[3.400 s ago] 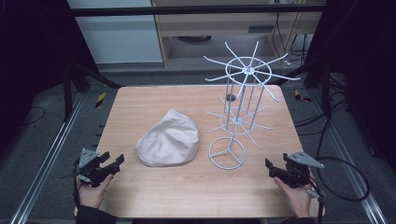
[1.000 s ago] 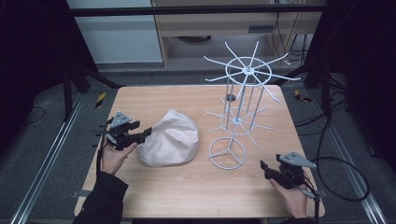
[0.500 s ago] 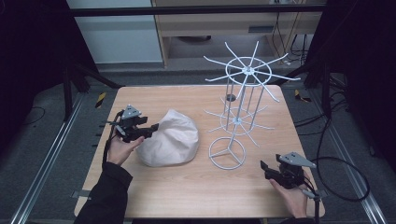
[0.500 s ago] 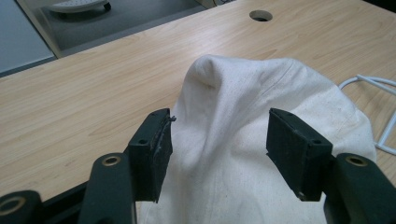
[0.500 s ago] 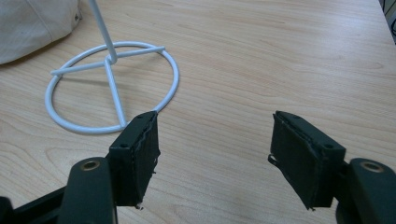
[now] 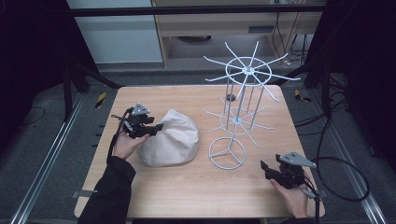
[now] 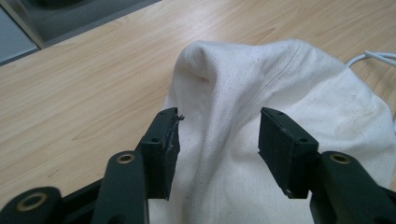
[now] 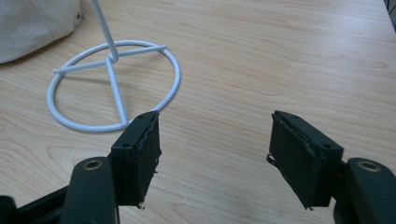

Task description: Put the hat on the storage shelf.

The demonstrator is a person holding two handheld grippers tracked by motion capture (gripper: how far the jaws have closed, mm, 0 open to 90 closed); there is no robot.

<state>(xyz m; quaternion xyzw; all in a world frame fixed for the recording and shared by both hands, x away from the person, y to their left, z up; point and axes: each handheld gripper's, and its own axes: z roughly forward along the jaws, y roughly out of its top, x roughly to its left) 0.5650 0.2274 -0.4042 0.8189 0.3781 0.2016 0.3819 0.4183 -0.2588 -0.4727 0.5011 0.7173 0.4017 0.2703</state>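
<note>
- Lying on the table (image 6: 154,196) left of centre, nearer the left edge than the right — a cream cloth cap (image 6: 170,137), domed and crumpled, its long axis running roughly from the near-left toward the far-right.
- Hovering at the cap's left flank, the left gripper (image 6: 154,128), jaws pointing right toward the cloth; in the left gripper view, spread wide (image 7: 217,140) and straddling a raised fold of the cap (image 7: 280,98), the pads apart from the fabric on both sides, nothing pinched yet.
- Judging the coming move: closing on that ridge, since the fold is rising straight between the jaws and running away from the gripper along their line.
- Resting near the near-right corner, the right gripper (image 6: 273,170), well apart from the cap; jaws likewise parted and empty in the right gripper view (image 8: 215,144), aiming across bare wood at the ring base (image 8: 114,84) of the stand.
- Standing right of centre toward the far edge, a white wire rack (image 6: 240,107) with radiating prongs on two tiers — nothing hanging on it.
- Being far nearer the cap, the left hand; sitting closer to the rack's base, the right.
- Showing no readable brand, label or writing on cap, rack or grippers.
</note>
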